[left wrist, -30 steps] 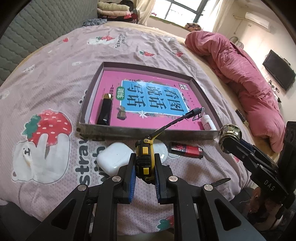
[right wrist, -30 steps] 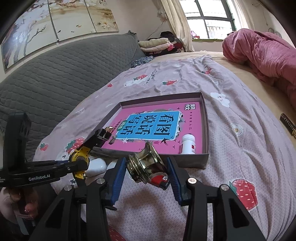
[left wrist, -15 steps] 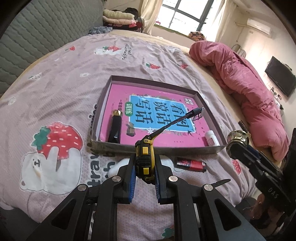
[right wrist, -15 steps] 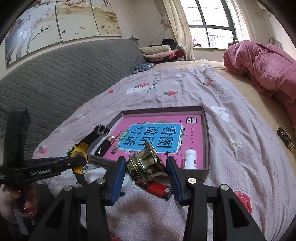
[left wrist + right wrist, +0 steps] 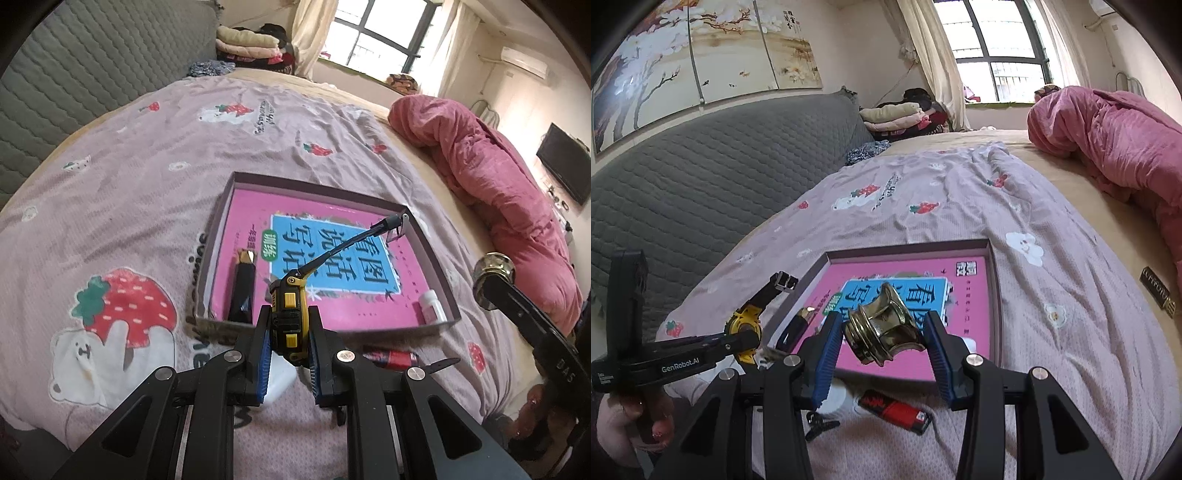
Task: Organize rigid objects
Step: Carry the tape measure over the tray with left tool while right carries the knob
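Yellow-and-black tape measure [image 5: 289, 320], blade partly pulled out, is pinched tight in the left tool [image 5: 286, 363]; the right tool [image 5: 882, 354] has its blue pads half apart, clamped on a brass bell-shaped metal piece [image 5: 884, 332]. Compared with a second ago both tools have lifted off the bed: the white earbud case [image 5: 277, 380] and the red-and-black lighter [image 5: 895, 410] that sat close under the fingers now lie lower and mostly behind them, and the brass piece, earlier over the bedspread, now shows against the box. Likely meaning: both pickups done, carry toward the box under way, drop-off not yet made. Shallow purple cardboard box [image 5: 436, 258] on the pink strawberry-print bedspread [image 5: 147, 192] holds a pink-and-blue printed book or sheet [image 5: 332, 258] lining the floor, a black tube with gold tip [image 5: 243, 288] at its left side, and a small white bottle [image 5: 431, 306] in the near right corner. Earbud case and lighter are outside the box, just beside its near wall. A hand [image 5: 631, 424] grips the left tool's handle.
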Demonstrator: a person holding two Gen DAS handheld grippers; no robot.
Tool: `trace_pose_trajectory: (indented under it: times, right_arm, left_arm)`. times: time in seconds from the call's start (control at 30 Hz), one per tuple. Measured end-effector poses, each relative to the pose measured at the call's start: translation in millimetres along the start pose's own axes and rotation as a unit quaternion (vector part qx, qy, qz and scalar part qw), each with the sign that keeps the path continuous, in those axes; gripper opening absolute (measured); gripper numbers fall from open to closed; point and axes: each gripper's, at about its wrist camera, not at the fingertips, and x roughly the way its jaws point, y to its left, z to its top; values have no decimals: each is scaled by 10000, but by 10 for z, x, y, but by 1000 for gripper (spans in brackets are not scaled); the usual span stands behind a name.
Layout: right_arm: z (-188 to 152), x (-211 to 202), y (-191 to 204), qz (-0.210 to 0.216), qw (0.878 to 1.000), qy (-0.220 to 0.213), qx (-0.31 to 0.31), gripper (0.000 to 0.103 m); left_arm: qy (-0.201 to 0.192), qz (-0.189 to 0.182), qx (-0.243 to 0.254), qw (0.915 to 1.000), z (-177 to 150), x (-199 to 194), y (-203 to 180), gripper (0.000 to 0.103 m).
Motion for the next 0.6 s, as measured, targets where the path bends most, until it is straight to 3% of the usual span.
trace_pose_trajectory:
  times: [0.6]
  right_arm:
    - [38, 68, 67, -127, 9998, -1, -157, 45]
  left_arm:
    - [-201, 130, -390, 9990, 323, 144, 159, 17]
